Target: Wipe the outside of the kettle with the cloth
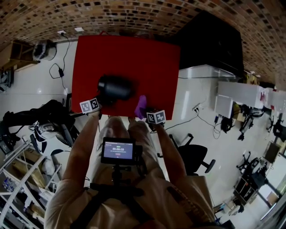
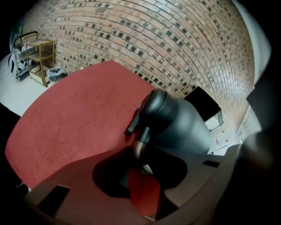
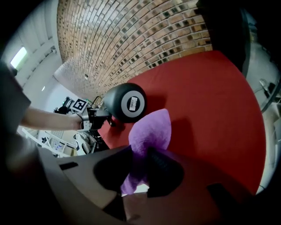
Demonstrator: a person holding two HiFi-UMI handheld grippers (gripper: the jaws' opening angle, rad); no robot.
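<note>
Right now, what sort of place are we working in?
Probably a lab or office workspace, not a kitchen: a brick wall behind the red table, a black office chair and white desks to the right, and a shelf rack of gear at the left.

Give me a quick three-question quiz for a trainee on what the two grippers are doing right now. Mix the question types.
1. Short answer: which part of the kettle are the left gripper's jaws closed on?
2. True or false: the kettle stands upright on the red table.
3. The right gripper holds: A) a sponge B) a purple cloth C) nothing.
Key: 1 the handle; 2 false, it is tipped over, its base toward the right gripper; 3 B.
</note>
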